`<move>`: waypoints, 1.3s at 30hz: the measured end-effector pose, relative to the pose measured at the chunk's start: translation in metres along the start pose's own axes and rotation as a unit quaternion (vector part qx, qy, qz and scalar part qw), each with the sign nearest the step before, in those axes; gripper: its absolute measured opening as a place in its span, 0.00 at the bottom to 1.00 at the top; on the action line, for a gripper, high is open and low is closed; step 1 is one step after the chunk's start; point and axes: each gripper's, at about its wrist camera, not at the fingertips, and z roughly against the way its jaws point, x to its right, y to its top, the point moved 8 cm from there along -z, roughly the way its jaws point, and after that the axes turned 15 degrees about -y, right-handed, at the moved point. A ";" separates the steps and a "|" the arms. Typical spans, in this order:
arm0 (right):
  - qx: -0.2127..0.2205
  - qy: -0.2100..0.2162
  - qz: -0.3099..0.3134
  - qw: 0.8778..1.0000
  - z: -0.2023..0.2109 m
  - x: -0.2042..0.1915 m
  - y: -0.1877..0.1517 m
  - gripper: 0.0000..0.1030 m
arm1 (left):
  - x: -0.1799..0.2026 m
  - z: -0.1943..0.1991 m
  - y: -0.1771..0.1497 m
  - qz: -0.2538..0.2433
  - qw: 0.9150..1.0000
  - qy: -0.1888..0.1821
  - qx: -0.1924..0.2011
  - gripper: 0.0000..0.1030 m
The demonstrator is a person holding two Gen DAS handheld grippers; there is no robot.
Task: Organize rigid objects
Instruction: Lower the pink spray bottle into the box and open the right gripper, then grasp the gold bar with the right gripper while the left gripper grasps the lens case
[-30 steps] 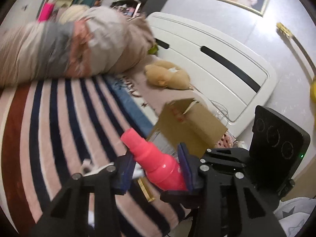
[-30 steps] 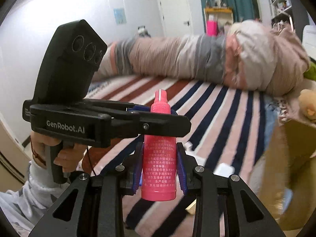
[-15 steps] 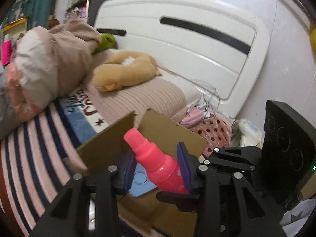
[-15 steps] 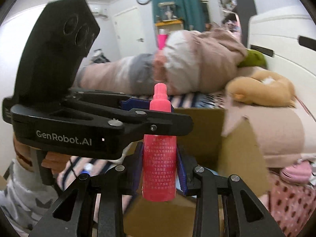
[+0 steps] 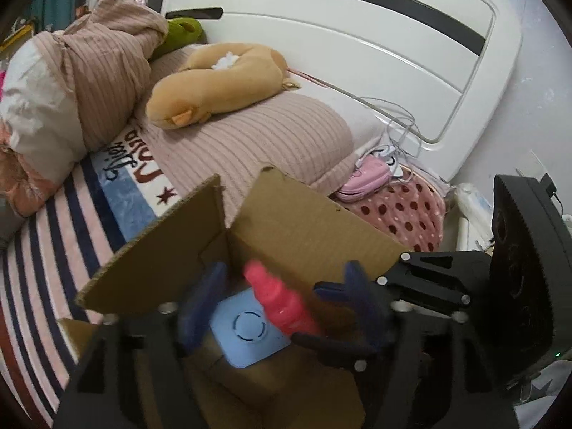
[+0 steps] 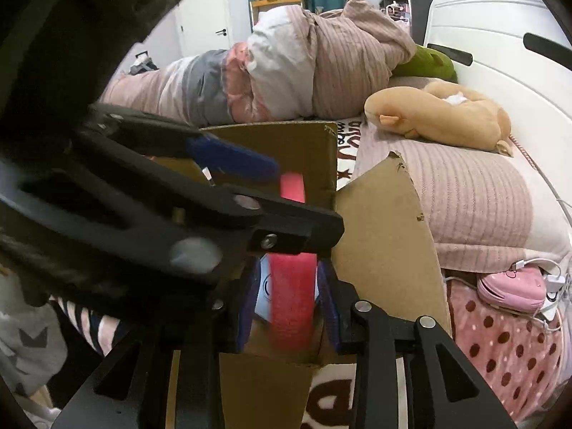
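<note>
Step in hand: placing the pink spray bottle [image 5: 282,307] into the open cardboard box [image 5: 307,228] on the bed; the release appeared to be under way.
Left gripper [image 5: 282,300]: its blue-padded fingers [image 5: 200,307] stood apart, motion-blurred, with a gap on either side of the bottle, so they no longer clamped it.
Right gripper [image 6: 287,304]: its fingers [image 6: 327,307] sat close along both sides of the bottle's body; whether they gripped it or had just let go could not be told.
Bottle position: between both pairs of fingers, nozzle pointing away from the right gripper, body already below the box's raised flaps.
Below the fingers: a light blue device [image 5: 246,329] lay on the box floor, directly under the bottle.
Beyond the fingers: a tan plush toy [image 5: 214,85] on a ribbed pillow [image 5: 271,139], well apart from the box.
Next move, as a judgement: free the right fingers fully, then lift both grippers straight out without catching the flaps.
Risk: the bottle could tip onto the blue device.
</note>
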 end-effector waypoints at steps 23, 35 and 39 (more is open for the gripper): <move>0.072 0.118 0.047 0.989 0.085 -0.161 0.043 0.51 | -0.111 0.227 -0.158 0.098 0.973 0.162 0.132 0.77; -0.070 0.177 0.122 0.974 -0.011 -0.287 -0.032 0.51 | -0.191 0.215 -0.280 0.197 0.962 0.145 0.125 0.77; -0.063 0.094 0.089 0.990 -0.039 -0.275 -0.044 0.51 | -0.199 0.191 -0.298 0.216 0.963 0.119 0.111 0.77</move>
